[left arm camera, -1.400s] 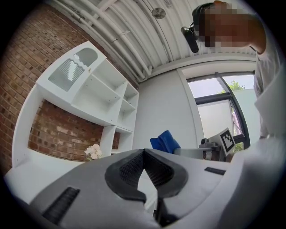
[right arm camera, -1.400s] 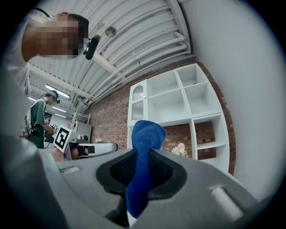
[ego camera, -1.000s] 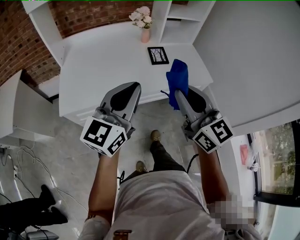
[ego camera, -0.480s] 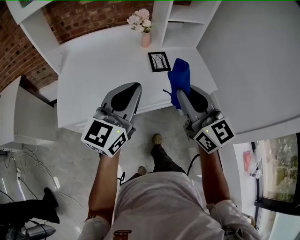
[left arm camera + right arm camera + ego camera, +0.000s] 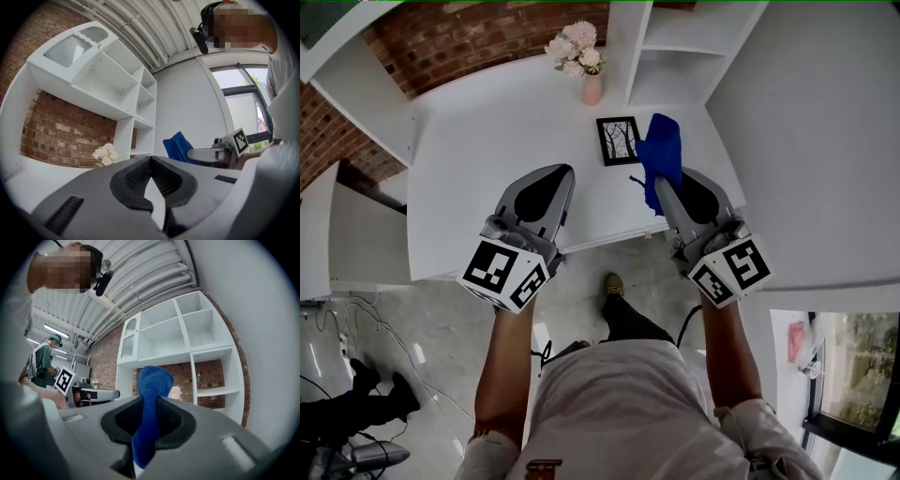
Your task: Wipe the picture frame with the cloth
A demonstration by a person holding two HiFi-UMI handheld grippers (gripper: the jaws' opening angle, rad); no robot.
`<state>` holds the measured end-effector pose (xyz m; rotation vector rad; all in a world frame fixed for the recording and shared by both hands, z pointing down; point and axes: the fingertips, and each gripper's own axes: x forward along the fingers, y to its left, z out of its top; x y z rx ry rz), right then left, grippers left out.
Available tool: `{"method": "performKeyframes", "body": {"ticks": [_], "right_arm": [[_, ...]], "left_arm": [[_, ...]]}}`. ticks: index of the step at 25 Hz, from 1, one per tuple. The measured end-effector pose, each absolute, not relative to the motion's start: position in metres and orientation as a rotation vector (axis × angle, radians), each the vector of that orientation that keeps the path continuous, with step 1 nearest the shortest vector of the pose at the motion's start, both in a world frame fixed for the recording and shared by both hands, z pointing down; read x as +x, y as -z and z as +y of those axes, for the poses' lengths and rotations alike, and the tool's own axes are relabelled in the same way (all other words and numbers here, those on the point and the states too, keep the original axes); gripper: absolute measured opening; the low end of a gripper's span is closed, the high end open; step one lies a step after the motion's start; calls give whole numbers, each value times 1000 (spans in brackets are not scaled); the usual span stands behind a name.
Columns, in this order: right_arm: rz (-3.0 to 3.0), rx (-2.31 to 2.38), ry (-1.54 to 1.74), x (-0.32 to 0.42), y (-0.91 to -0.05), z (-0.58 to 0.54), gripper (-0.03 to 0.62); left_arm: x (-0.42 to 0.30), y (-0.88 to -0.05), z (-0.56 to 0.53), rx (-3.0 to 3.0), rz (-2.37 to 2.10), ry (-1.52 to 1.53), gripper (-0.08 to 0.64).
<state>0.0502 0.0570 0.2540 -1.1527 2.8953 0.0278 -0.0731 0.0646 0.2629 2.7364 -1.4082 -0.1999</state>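
A small black picture frame [image 5: 618, 140] with a tree print lies flat on the white desk [image 5: 497, 150], near its right side. The blue cloth [image 5: 660, 157] hangs pinched in my right gripper [image 5: 661, 185], just right of the frame and above the desk's front edge. In the right gripper view the cloth [image 5: 149, 416] stands up between the shut jaws. My left gripper [image 5: 563, 175] hovers over the desk's front left-of-centre part, shut with nothing in it; the left gripper view shows its jaws [image 5: 150, 165] meeting at the tips.
A pink vase of pale flowers [image 5: 580, 56] stands at the back of the desk, ahead of the frame. White shelving [image 5: 675, 42] rises at the back right, with a brick wall [image 5: 478, 28] behind. The person's feet [image 5: 612, 282] are on the grey floor below the desk edge.
Both grippers have moved forward over the desk, the right one carrying the blue cloth up beside the picture frame. Both stayed shut.
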Motion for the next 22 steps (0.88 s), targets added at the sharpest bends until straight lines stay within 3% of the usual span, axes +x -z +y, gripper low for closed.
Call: {"method": "performKeyframes", "body": {"ticks": [22], "right_arm": [[3061, -1006, 77, 62, -310, -120, 64]], "left_arm": [[-50, -340, -115, 2526, -1513, -59, 0]]}}
